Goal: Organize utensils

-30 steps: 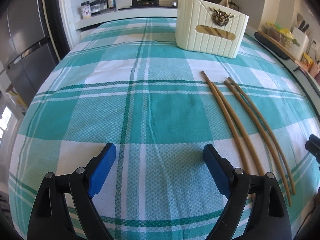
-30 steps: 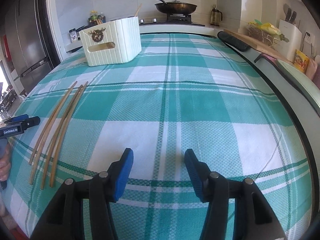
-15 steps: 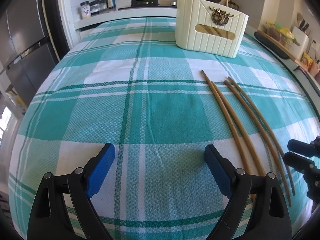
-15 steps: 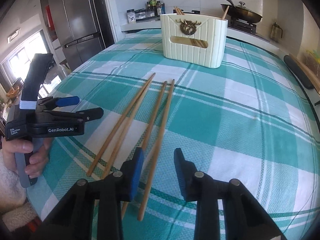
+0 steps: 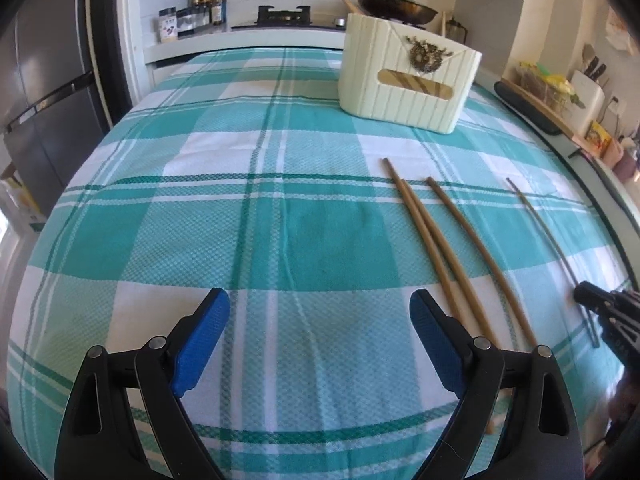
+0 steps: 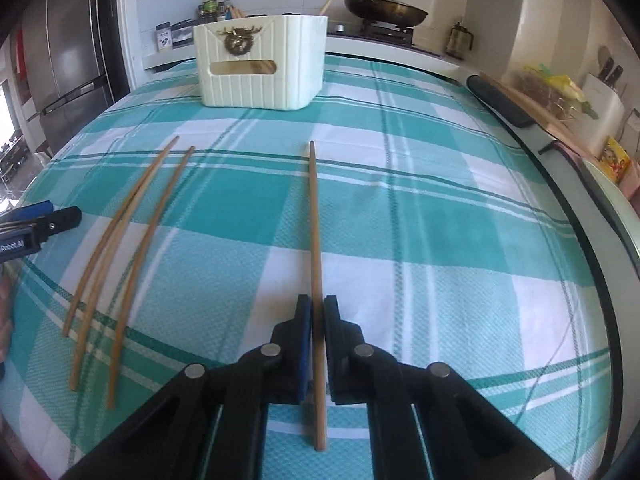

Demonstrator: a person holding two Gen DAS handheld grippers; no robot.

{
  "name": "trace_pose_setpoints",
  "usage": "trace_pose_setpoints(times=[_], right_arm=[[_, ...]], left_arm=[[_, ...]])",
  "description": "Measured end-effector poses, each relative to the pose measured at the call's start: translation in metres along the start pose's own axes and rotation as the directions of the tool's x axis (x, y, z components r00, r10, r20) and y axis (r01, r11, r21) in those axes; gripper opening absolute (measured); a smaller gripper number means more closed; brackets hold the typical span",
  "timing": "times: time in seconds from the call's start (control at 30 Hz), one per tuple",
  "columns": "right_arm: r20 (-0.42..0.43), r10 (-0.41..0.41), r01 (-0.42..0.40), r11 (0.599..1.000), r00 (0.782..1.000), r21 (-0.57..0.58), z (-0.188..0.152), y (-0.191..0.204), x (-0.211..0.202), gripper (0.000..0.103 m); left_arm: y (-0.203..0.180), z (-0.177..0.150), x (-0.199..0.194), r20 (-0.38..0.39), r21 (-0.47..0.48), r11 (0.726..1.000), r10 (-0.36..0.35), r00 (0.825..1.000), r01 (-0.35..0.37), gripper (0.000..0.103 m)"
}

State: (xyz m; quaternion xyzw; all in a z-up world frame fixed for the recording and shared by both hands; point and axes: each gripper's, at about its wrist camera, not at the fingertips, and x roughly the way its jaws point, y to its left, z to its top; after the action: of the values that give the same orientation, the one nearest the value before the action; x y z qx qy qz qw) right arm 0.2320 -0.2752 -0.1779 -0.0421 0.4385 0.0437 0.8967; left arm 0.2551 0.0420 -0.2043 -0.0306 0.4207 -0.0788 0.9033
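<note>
Chopsticks are the job, and the checked tablecloth (image 6: 420,208) carries them all. Far ahead stands the cream holder (image 6: 260,68), already with sticks inside. Three loose chopsticks (image 6: 120,248) lie to the left, nearer my left gripper (image 5: 320,344), whose jaws hang wide apart with nothing between. My right gripper (image 6: 316,312) pinches the fourth chopstick (image 6: 314,220), its long axis pointing straight ahead, just right of the holder. I judge the next move carries it forward and slightly left.
</note>
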Motion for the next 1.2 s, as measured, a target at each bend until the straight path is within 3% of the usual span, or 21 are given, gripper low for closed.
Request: trace_pose_setpoints(times=[0.07,0.2,0.33,0.7,0.8,0.87,0.9,0.93,0.97,1.2], right_arm=[[0.013,-0.003,0.002,1.000,1.000,0.019,-0.006,-0.007,-0.003,0.006],[0.026,0.007,-0.008,0.999,1.000,0.039,-0.008,-0.010,-0.004,0.006],[0.029,0.014,-0.015,0.999,0.999,0.043,-0.008,-0.011,-0.003,0.007],[0.031,0.022,-0.023,0.998,0.999,0.050,-0.009,-0.012,-0.003,0.007],[0.031,0.023,-0.024,0.998,0.999,0.051,-0.009,-0.012,-0.003,0.007],[0.032,0.024,-0.025,0.998,0.999,0.053,-0.009,-0.012,-0.003,0.007],[0.033,0.025,-0.026,0.998,0.999,0.054,-0.009,-0.012,-0.004,0.007],[0.034,0.026,-0.028,0.998,0.999,0.055,-0.009,-0.013,-0.004,0.007],[0.035,0.027,-0.029,0.998,0.999,0.057,-0.010,-0.013,-0.005,0.007],[0.026,-0.014,0.012,0.997,1.000,0.070,-0.015,-0.019,-0.010,0.006]], left_arm=[[-0.012,-0.003,-0.002,-0.019,0.017,0.999,-0.043,0.999,0.043,0.096],[-0.032,-0.009,0.001,-0.051,0.069,0.998,0.000,0.999,0.004,0.096],[-0.036,-0.011,0.001,-0.060,0.046,0.999,-0.024,0.998,0.027,0.096],[-0.056,-0.014,0.008,-0.078,0.117,0.990,0.083,0.993,-0.074,0.093],[-0.055,-0.013,0.004,-0.077,0.085,0.993,0.088,0.993,-0.081,0.072],[-0.055,-0.013,0.001,-0.075,0.079,0.994,0.084,0.994,-0.078,0.040],[-0.055,-0.013,-0.001,-0.074,0.077,0.993,0.091,0.993,-0.085,0.031],[-0.053,-0.013,-0.002,-0.075,0.072,0.994,0.091,0.993,-0.085,0.012],[-0.051,-0.013,-0.002,-0.079,0.060,0.995,0.088,0.993,-0.083,0.006],[-0.020,-0.023,-0.019,-0.084,-0.071,0.980,0.178,0.980,-0.184,0.005]])
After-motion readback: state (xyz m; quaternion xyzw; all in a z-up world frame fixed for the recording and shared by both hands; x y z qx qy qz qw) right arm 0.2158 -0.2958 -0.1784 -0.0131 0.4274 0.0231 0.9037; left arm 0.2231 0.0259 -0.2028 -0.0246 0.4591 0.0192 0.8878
